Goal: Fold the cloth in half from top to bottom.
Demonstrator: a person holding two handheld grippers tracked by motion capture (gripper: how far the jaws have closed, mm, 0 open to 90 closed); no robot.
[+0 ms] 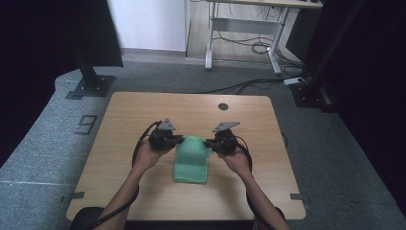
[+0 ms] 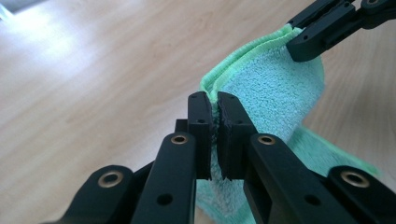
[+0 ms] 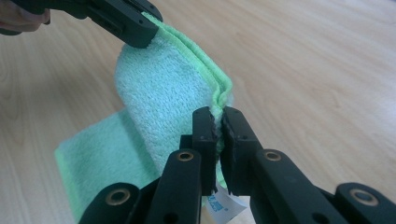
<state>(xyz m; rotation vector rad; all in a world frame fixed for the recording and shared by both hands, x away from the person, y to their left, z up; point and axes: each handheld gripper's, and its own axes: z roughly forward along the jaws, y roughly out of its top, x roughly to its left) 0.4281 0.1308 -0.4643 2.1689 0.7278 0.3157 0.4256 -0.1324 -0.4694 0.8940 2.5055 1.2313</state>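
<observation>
Two tongs, left [image 2: 214, 123] and right [image 3: 219, 135], pinching green towel [image 1: 191, 160] far edge, raised.

Your right gripper [image 3: 219, 119]: jaws pinched on the doubled, stitched edge of the green towel [image 3: 159, 93].
Your left gripper [image 3: 135, 23]: far left, clamping the same raised edge.
Towel: lifted fold, lower part lying on the wooden table [image 3: 317, 70].
White tag [image 3: 224, 205]: just beneath your jaws.

- Wooden surface [image 1: 143, 187] with a dark round hole [image 1: 222, 107] near its far edge
- Grey carpet floor [image 1: 43, 143]
- White-framed desk [image 1: 242, 26] beyond, cables [image 1: 253, 47] beneath it
</observation>
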